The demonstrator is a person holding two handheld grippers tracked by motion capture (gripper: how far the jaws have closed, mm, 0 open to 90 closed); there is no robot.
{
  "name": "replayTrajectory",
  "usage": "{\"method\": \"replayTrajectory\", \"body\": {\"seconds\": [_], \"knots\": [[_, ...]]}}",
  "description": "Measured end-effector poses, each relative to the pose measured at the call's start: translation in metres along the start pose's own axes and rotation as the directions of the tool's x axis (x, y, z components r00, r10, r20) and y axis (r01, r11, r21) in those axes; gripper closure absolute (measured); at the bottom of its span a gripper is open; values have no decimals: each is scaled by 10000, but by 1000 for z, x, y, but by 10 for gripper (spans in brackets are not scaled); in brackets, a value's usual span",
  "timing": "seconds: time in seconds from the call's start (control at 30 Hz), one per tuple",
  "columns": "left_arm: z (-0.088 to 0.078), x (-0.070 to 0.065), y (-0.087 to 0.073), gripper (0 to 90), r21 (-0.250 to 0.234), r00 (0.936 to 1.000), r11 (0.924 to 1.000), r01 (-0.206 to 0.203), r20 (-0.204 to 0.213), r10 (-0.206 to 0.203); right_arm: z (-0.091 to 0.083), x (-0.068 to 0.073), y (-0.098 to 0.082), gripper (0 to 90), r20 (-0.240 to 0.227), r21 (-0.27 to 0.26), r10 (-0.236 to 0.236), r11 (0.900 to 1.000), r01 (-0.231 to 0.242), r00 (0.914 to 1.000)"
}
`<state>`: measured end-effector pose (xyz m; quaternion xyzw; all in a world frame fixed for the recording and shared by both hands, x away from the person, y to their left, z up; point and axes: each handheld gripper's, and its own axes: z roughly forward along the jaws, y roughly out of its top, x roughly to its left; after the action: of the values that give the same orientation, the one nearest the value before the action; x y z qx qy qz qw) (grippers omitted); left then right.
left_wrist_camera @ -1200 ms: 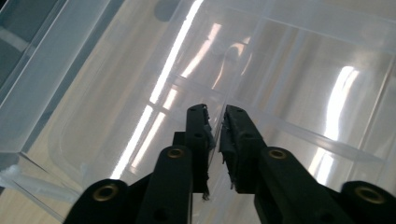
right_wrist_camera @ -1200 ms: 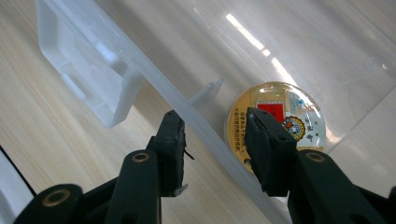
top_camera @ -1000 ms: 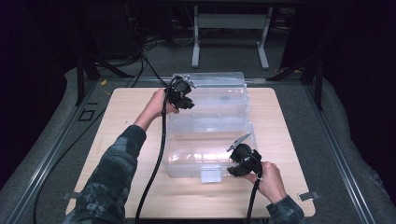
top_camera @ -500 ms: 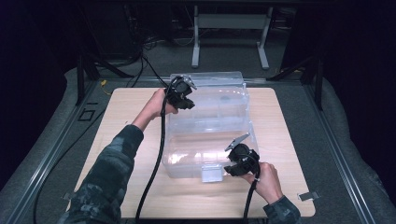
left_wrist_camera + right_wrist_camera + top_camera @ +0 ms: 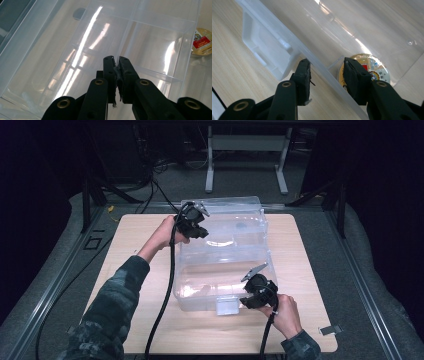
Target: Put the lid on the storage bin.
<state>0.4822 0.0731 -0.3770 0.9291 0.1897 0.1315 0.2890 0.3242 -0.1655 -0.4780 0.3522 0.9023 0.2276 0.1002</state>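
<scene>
While open, clear box [image 5: 225, 255], round tin [image 5: 364, 68] inside

We note a clear, glossy, smooth plastic storage box [image 5: 235, 250] on a pale, matt wood-grain tabletop [image 5: 130, 245]. The round gold tin [image 5: 372, 67] looks shiny.

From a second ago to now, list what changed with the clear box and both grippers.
The left gripper has just closed its jaws on the edge of the lid of the clear box and raised it slightly. The right gripper stays at the box's front rim beside the latch; the box has not shifted on the table.
</scene>
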Motion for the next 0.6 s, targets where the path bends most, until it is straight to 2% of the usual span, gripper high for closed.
{"method": "replayTrajectory", "body": {"seconds": [0.07,0.1,0.17,0.23,0.6], "knots": [[-2,-2,0,860,-19,10000,10000,-21,-17,21,1,-1,-1,579,-288,-192,25,9998,-31,9996],[-3,-3,0,860,-34,10000,10000,-40,38,40,0,-1,-1,579,-120,-46,37,10000,-37,9999],[-6,-6,-1,861,-74,10000,9999,-91,27,92,0,-1,-1,578,-69,-27,35,10000,-35,10000],[-9,-9,-2,862,-131,9999,9998,-140,44,140,0,-1,-1,576,-166,16,39,10000,-39,9999],[-18,-22,-5,867,-300,9995,9992,-282,105,286,1,0,-1,572,-13,-70,31,10000,-31,10000]]}}
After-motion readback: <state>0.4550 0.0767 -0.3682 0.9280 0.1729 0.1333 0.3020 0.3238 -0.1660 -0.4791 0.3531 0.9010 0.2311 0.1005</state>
